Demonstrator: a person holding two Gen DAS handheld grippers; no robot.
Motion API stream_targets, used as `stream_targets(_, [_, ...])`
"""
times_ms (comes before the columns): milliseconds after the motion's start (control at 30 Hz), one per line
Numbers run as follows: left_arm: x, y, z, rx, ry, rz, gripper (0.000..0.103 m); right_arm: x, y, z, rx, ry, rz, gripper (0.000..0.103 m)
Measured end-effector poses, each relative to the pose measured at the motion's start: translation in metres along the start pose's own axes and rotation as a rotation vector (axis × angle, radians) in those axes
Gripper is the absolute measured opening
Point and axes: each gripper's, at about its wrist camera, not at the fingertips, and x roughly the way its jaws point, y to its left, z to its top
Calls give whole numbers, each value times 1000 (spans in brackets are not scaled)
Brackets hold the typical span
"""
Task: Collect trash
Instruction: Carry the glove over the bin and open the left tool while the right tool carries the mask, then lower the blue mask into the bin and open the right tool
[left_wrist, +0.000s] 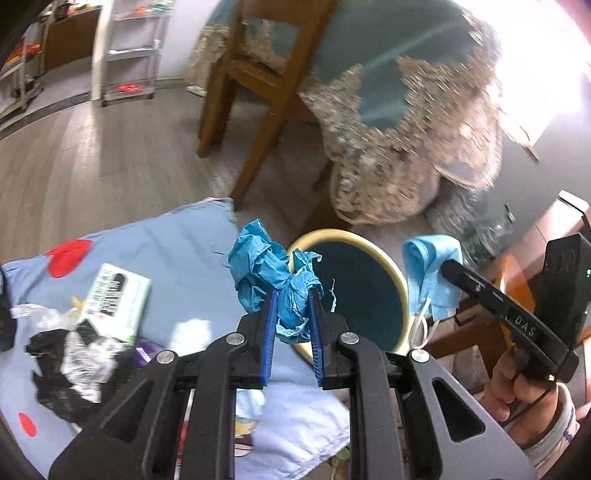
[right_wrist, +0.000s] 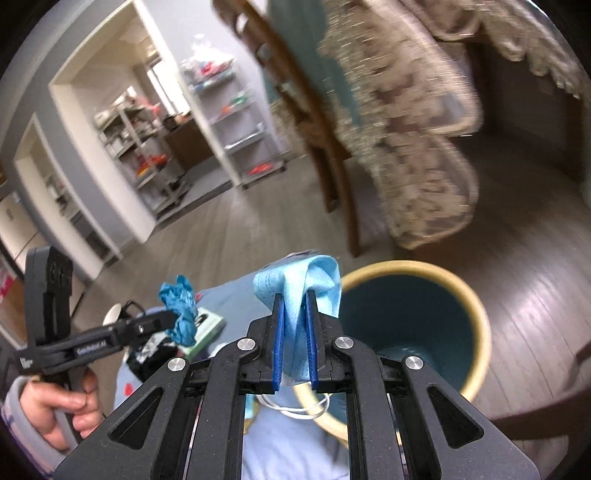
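My left gripper (left_wrist: 293, 295) is shut on a crumpled blue paper wad (left_wrist: 266, 269), held just left of a round bin (left_wrist: 395, 273) with a cream rim and dark teal inside. My right gripper (right_wrist: 295, 297) is shut on a folded light-blue face mask (right_wrist: 299, 284), whose white ear loops (right_wrist: 299, 406) dangle below the pads. The bin (right_wrist: 476, 317) sits directly right of the mask. In the left wrist view the right gripper (left_wrist: 445, 267) carries the mask (left_wrist: 428, 273) at the bin's right rim. In the right wrist view the left gripper (right_wrist: 173, 319) holds the wad (right_wrist: 181, 310).
A light-blue cloth (left_wrist: 184, 251) on the floor carries a green-and-white box (left_wrist: 114, 299), black-and-white wrappers (left_wrist: 70, 362) and other scraps. A wooden chair (left_wrist: 255, 85) and a table draped in a lace-edged teal cloth (left_wrist: 406, 129) stand behind the bin. Shelving racks (right_wrist: 236, 122) line the far wall.
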Motion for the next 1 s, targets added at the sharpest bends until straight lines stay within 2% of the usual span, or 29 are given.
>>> stream_targets(167, [24,-31,-5,57,35,-48,16,-19,-24,-1,59,-64,-68,12])
stream_targets(300, [55,-54,-12,119,85,-50,16,-30,-46,-2,138,-101,-109,12])
stream_targets(433, [88,-65,-19,134,142,-45,16,-30,-62,-1,203,-105,-127,12])
stream_targets(633, [126,-71,-29,123,210,-59,16,-23,-72,-4,228,-84,-145,12])
stream_targets(733, [137,-72,-32,116,226,-61,21,-18,-76,-7,245,-67,-146,12])
stream_targets(867, [131,-67,-31,105,211,-57,47,-11,-77,-8,246,-47,-144,12])
stream_targets(1000, [113,-57,-23,83,169,-39,55,-3,-74,-11,232,-22,-146,12])
